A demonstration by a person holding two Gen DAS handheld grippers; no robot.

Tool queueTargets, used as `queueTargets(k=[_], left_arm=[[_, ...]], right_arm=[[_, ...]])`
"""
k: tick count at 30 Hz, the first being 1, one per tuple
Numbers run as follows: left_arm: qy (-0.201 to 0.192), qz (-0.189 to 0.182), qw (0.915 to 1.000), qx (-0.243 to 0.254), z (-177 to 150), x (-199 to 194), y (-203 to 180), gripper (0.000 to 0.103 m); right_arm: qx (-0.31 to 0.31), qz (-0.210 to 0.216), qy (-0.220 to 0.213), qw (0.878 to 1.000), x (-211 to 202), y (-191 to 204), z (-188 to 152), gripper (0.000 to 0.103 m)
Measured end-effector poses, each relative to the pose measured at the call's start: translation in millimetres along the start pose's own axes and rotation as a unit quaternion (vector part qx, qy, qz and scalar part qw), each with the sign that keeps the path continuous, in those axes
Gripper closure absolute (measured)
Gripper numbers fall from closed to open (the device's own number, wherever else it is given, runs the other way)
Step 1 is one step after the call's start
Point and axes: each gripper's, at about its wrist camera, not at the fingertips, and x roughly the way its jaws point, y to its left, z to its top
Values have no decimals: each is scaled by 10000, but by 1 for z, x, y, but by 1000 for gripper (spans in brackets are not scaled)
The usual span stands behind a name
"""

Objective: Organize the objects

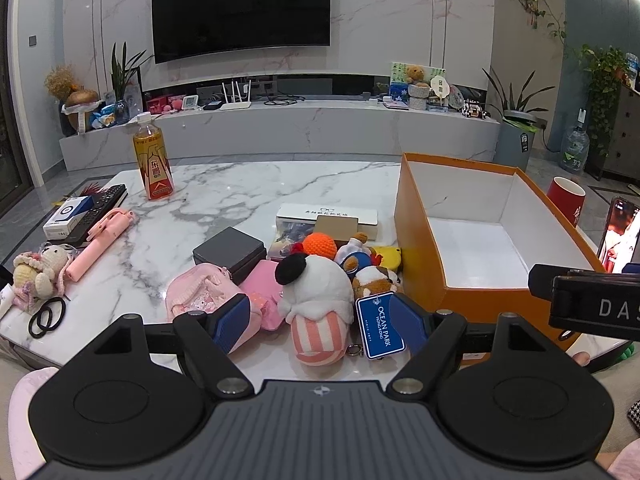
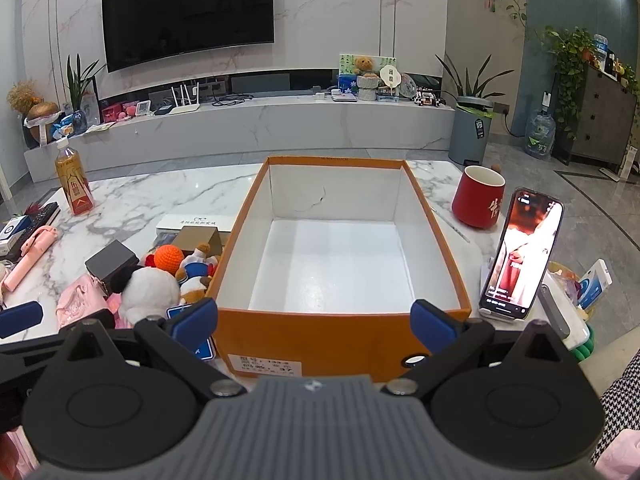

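A home living room: a wall-mounted television [image 1: 241, 6] on a marble-look wall, a long low media console [image 1: 280, 128] (holding a router, a teddy bear and trinkets), potted plants [image 2: 568, 56], and a marble coffee table [image 1: 240, 184] in front.

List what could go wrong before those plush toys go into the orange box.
1. The left gripper stands open around the white plush, which is packed against other toys and the blue tag; a grab may drag neighbours along.
2. The phone leans upright beside the orange box; nudging the box could topple it.
3. The red mug stands near the box's far right corner and could be bumped.
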Motion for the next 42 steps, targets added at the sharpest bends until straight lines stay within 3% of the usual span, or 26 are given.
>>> queueTargets(k=[16,19,20,28,35,37,42], left_arm=[[-41,205,9998,-47,3,-1,-2,12],[-48,236,9997,-57,4,-1,-1,12],[-50,243,9997,-60,4,-1,-1,12],[1,266,9996,-53,3,1,3,12],[103,247,9996,-48,4,8,19,15],[154,199,9996,-109,5,11,26,18],[316,-79,9992,-227,9,23,38,26]], right_arm=[[-307,455,96,9984,2,1,0,1],[-405,579,118,9974,1,1,1,1],[-606,825,145,9946,1,1,1,1],[-673,967,216,9928,4,-1,1,1],[-809,1396,309,9864,14,5,2,1],[-892,1511,293,9841,16,9,5,5],[-1371,1856,331,9725,22,30,10,29]])
